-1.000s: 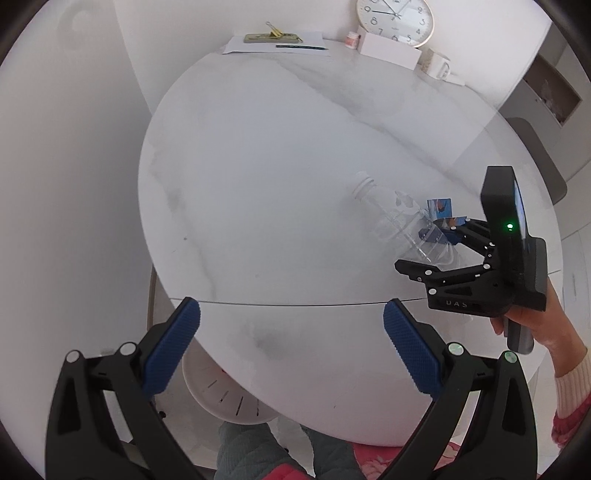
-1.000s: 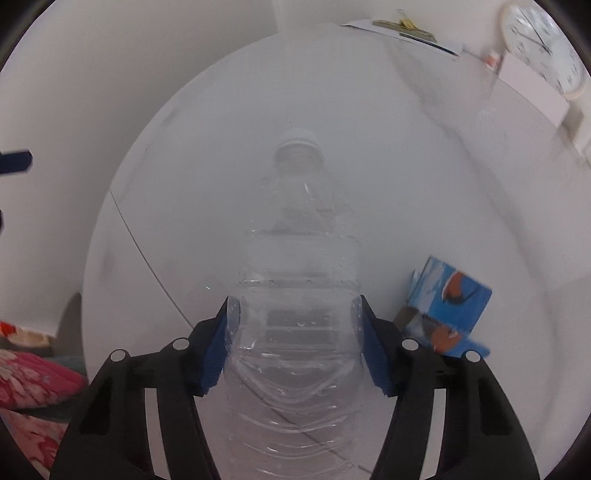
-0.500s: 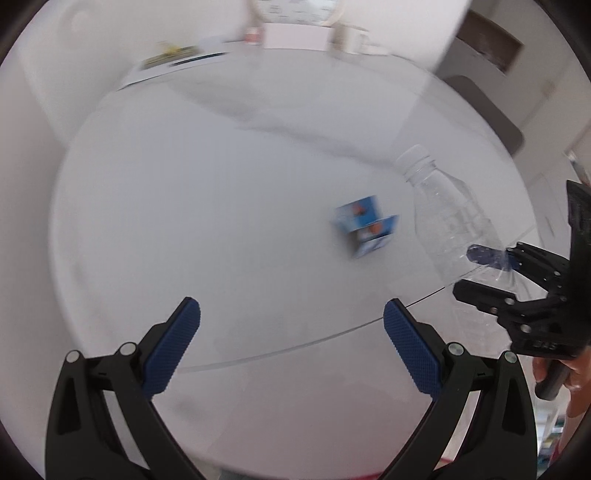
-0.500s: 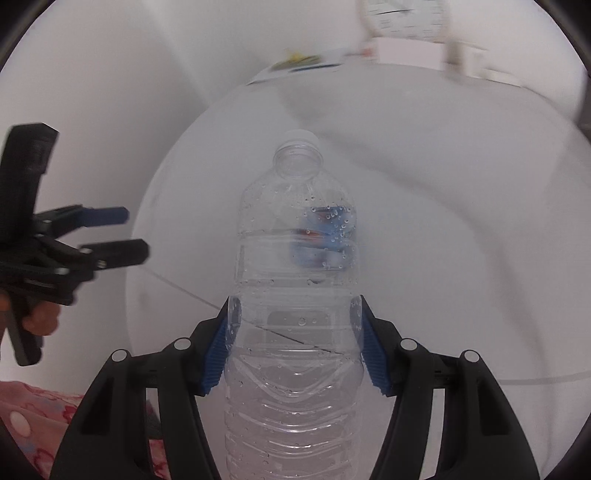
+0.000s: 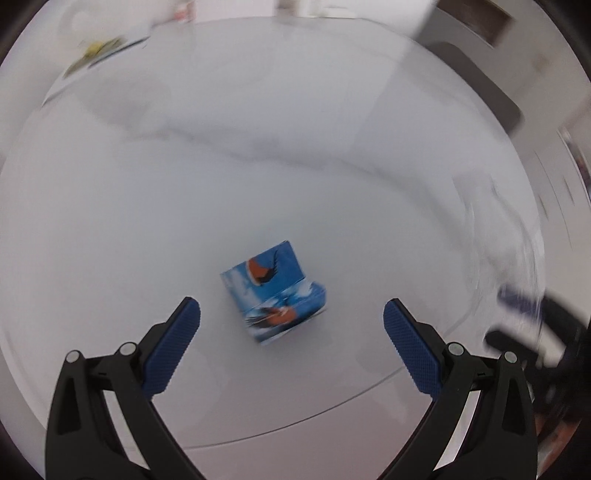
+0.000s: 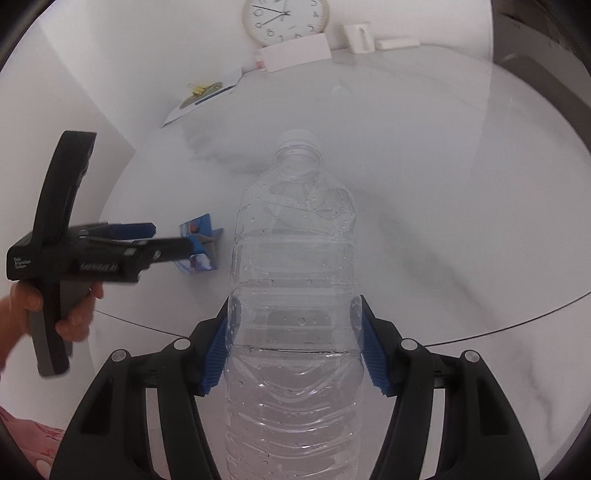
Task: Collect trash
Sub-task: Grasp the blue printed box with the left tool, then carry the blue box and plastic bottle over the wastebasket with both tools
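Note:
A crumpled blue carton [image 5: 273, 295] with an orange bird print lies on the white marble table [image 5: 184, 166]. My left gripper [image 5: 291, 317] hangs open just above it, one finger on each side, pads apart from it. In the right wrist view the same carton [image 6: 199, 245] shows beside the left gripper [image 6: 166, 240]. My right gripper [image 6: 293, 339] is shut on a clear, uncapped plastic bottle [image 6: 295, 240], held off the table with its mouth pointing away. The bottle [image 5: 509, 251] appears as a blur at the right edge of the left wrist view.
At the far table edge stand a wall clock [image 6: 284, 18], a white box [image 6: 295, 53], a white adapter [image 6: 358, 37] and papers with a yellow clip [image 6: 203, 96]. A dark chair [image 5: 476, 81] sits beyond the table. A hand [image 6: 70, 314] holds the left gripper's handle.
The left gripper swept over the table and came down over the blue carton, which now sits between its fingers. The right gripper lifted the bottle clear and rolled, moving it to the right.

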{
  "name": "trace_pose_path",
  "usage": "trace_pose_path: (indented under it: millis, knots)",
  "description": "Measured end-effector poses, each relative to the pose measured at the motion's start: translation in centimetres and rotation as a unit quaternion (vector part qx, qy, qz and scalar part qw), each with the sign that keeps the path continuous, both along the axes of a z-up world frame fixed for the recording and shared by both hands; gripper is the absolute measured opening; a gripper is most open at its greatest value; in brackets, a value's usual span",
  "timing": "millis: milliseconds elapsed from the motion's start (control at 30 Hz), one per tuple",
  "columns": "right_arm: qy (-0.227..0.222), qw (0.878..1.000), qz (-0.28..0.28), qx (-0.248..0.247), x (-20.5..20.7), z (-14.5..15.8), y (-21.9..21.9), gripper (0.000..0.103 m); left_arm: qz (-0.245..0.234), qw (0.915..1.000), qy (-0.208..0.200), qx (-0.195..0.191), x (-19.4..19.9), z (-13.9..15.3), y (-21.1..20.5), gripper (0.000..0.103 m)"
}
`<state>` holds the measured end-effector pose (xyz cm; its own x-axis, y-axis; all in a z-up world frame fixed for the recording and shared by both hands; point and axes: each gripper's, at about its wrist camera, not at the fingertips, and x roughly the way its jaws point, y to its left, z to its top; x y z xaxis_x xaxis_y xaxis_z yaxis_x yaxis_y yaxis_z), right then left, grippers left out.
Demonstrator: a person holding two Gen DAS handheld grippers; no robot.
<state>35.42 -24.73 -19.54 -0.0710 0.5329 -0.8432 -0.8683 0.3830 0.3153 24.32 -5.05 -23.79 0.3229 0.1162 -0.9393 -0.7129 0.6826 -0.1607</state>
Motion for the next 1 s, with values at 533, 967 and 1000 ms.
trace_pose_path:
  millis: [533,967,1000]
  knots:
    - [0.037,0.999,0.014,0.010,1.8,-2.0,-1.6,0.063,0.157,0.9863,0.051,-0.003,1.9,-3.2,0.5,0.075]
    - [0.028,0.999,0.017,0.006,1.0,-1.3,-0.8,0.063,0.140,0.9890,0.047,0.003,1.6,-2.1,-0.3,0.049]
    - [0.027,0.999,0.018,0.007,0.8,-1.3,-0.8,0.063,0.139,0.9892,0.045,0.003,1.6,-1.7,-0.8,0.049]
